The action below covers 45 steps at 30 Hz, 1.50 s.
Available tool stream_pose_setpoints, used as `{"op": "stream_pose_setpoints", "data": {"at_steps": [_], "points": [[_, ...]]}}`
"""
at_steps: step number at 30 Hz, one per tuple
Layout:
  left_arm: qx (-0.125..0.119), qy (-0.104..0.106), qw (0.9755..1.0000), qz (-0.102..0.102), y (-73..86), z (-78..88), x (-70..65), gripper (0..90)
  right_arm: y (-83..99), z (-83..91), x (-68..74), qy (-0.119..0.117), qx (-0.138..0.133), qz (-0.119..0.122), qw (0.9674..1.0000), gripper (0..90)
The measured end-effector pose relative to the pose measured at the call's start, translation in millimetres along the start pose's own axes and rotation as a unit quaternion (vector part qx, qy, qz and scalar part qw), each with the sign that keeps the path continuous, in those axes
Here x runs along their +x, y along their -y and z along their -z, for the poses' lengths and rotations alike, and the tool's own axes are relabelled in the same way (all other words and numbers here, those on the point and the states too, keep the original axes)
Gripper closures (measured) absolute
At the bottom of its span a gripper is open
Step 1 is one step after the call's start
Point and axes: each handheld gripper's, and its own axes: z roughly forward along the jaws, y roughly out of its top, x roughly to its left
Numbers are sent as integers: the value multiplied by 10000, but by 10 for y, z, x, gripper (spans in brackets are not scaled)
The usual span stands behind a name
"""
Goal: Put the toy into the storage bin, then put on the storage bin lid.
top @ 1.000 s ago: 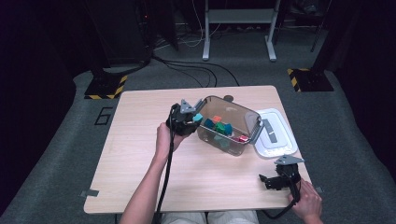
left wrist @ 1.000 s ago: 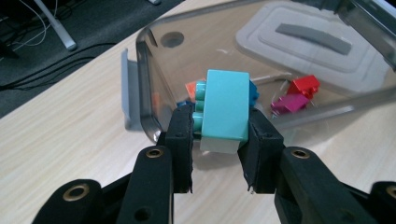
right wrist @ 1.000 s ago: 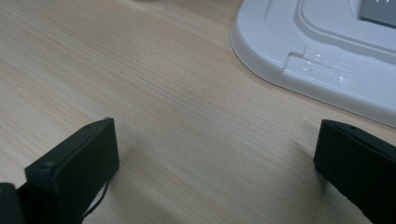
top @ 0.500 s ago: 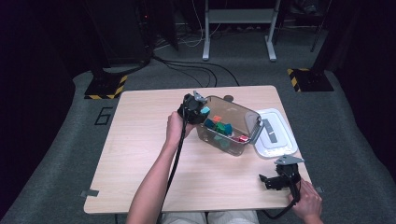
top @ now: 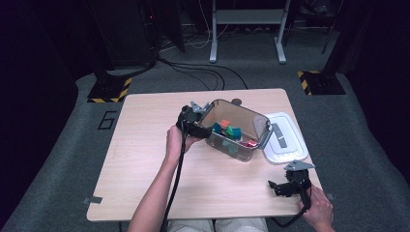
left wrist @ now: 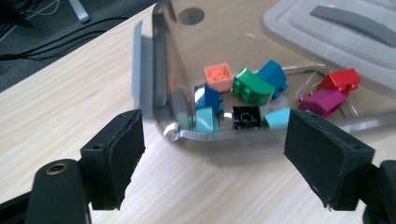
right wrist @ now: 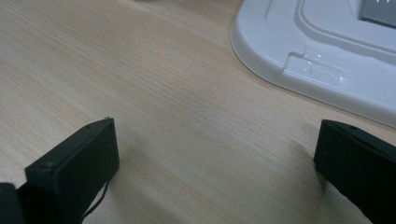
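High view: at a pale wooden table (top: 145, 159), a person's left claw (top: 205, 126) sits at the near-left corner of a clear plastic bin (top: 251, 130) holding a jumble of coloured toy bricks (top: 227, 130). Its jaws have just been opening and stand wide, with nothing pinched between them; in the left gripper view the bin's (left wrist: 159, 70) rounded corner lies just beyond the pads. The bin's white lid (top: 285, 137) lies flat beside it. The right claw (top: 275, 186) rests near the table's front right edge, jaws spread wide and empty.
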Motion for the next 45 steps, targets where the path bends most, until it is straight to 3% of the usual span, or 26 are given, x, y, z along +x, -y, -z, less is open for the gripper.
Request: {"op": "stream_pose_setpoints", "data": {"at_steps": [9,10,12,19,25,28,30,32,37,42,45], "points": [[128,-33,9997,183,525,101,99,174,-4,-3,-5,-13,-2,30,10000,0],[207,5,9994,281,659,88,122,172,-5,-3,-6,-18,-2,34,10000,0],[253,14,9992,297,691,83,126,149,-6,-4,-6,-22,-1,38,10000,0],[448,92,9968,658,1171,19,167,80,-7,-3,-6,-22,1,39,10000,0],[581,-2,9938,946,1493,-40,187,16,-7,-3,-6,-22,3,39,10000,0],[594,-129,9932,990,1630,-46,210,9,-7,-3,-4,1,12,25,10000,0],[557,-107,9926,1073,1723,-53,222,9,-13,-10,8,52,10,-36,10000,0],[518,-101,9916,1179,1808,-60,216,5,-20,-17,24,137,7,-103,9999,0],[170,-412,9925,1135,1949,-29,152,0,-28,-26,40,198,-4,-171,9997,0],[159,-430,9926,1127,1956,-24,145,0,-48,-47,40,253,-12,-224,9994,0],[181,-424,9928,1101,1955,-21,143,0,-36,-31,32,217,-21,-140,9997,0]]}}
